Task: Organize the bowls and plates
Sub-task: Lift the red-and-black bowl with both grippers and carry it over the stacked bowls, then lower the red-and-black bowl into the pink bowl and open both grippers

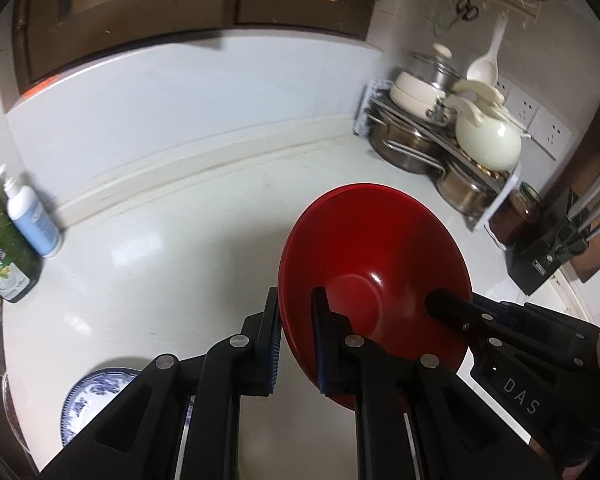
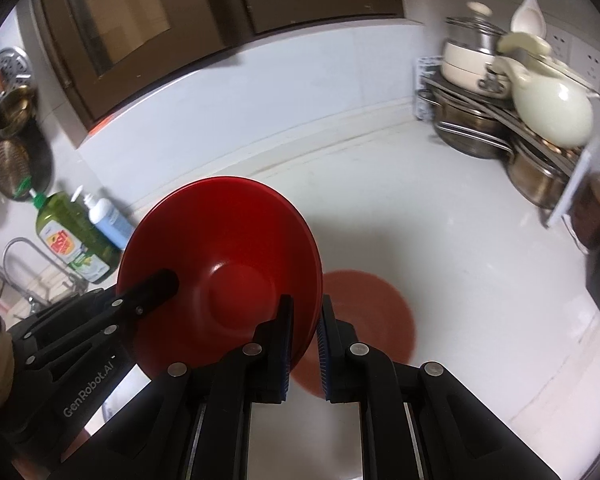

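A red bowl [image 1: 372, 240] [image 2: 228, 224] hangs tilted above the white counter [image 1: 172, 240], held from both sides. My left gripper [image 1: 296, 300] is shut on its left rim, one pad inside and one outside. My right gripper [image 2: 306, 304] is shut on the opposite rim in the same way. Each view shows the other gripper's finger [image 1: 448, 304] [image 2: 156, 284] reaching into the bowl. A blue-and-white plate [image 1: 96, 392] lies on the counter at the lower left, partly hidden by my left gripper. Below the bowl is a dull red round patch [image 2: 372, 320]; I cannot tell whether it is a plate or a reflection.
A metal rack [image 1: 420, 148] [image 2: 480, 120] with pots and a cream kettle [image 1: 488, 140] fills the back right corner. A jar [image 1: 520, 212] and a knife block [image 1: 556, 248] stand to the right. Soap bottles [image 1: 32, 220] [image 2: 72, 236] and a tap [image 2: 20, 256] are at the left.
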Tool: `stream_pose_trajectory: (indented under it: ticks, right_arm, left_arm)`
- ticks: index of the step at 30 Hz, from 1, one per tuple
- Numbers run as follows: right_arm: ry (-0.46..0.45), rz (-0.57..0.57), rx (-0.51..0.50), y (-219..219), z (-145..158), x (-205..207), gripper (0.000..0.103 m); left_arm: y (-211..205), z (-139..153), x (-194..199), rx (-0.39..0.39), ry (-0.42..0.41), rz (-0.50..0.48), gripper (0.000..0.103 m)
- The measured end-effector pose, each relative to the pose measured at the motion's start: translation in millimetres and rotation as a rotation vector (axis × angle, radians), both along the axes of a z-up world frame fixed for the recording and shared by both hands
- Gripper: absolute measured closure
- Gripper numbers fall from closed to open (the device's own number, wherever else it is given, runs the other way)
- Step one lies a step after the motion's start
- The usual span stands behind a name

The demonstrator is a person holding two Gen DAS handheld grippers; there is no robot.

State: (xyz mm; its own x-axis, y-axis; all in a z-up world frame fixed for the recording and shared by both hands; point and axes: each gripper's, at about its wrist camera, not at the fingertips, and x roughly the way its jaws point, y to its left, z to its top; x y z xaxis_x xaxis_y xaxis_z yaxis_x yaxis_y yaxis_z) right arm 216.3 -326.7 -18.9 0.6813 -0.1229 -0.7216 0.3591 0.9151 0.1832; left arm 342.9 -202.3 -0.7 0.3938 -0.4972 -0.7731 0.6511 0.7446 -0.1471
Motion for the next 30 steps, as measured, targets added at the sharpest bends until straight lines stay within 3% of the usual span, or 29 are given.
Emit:
stream_pose_trajectory:
  ticks: [18,30]
  right_arm:
    - [0.121,-0.05,0.063,-46,-49,-3,0.09]
    - [0.177,-0.045,0.088,-56,-73,5,0.09]
  left_arm:
    - [-41,-56,-2,0.137,0.092,-0.044,0.088]
    - [-50,-77,2,0.177,0.119,-0.044,0.088]
